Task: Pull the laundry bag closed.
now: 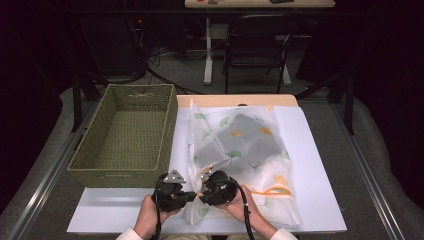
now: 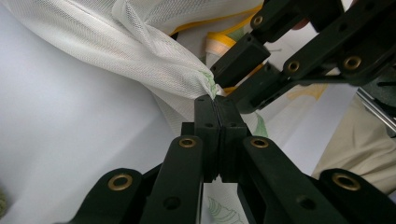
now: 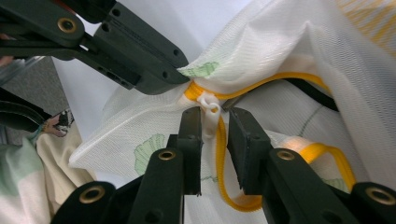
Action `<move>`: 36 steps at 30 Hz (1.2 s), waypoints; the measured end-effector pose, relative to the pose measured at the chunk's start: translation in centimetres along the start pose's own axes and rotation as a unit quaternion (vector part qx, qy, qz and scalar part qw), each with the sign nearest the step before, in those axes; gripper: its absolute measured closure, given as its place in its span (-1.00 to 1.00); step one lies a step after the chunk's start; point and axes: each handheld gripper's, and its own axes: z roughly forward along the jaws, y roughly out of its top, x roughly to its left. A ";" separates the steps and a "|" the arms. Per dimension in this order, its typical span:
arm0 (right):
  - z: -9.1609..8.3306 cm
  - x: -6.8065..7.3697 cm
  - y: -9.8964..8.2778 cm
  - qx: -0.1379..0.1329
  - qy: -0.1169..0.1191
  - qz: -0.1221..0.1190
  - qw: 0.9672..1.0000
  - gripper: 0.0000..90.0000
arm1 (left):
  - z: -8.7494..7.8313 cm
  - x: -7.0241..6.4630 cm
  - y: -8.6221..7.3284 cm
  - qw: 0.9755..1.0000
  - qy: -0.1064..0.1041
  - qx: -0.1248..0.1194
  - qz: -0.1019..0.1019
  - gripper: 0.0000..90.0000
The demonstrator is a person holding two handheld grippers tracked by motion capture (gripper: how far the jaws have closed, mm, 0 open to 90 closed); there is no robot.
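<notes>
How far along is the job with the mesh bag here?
Done: clothes sit inside the mesh bag, and the left gripper is shut on its corner. In hand: the right gripper has its jaws either side of the white zipper pull, not yet pinching. Left: work the zipper; the basket holds nothing.

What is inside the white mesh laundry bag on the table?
Through the mesh laundry bag, grey folded fabric shows in its upper half. The mesh and its printed leaves veil it, so I cannot tell what garment it is or how many pieces there are.
</notes>
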 end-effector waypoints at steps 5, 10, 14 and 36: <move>-0.3 -0.1 0.0 -0.002 -0.002 -0.008 1.000 0.73 | 0.0 0.0 0.0 1.000 -0.001 0.001 0.000 0.98; -0.2 -0.1 0.0 0.004 -0.003 -0.012 1.000 0.86 | 0.0 0.0 0.0 1.000 -0.001 0.001 0.004 0.98; -0.3 0.2 0.1 0.002 -0.004 -0.017 1.000 0.96 | 0.0 0.0 0.0 1.000 0.000 0.004 0.006 0.98; -0.4 0.9 0.1 0.000 -0.014 -0.038 0.999 0.99 | 1.7 0.9 -0.2 0.998 -0.003 0.064 0.017 0.47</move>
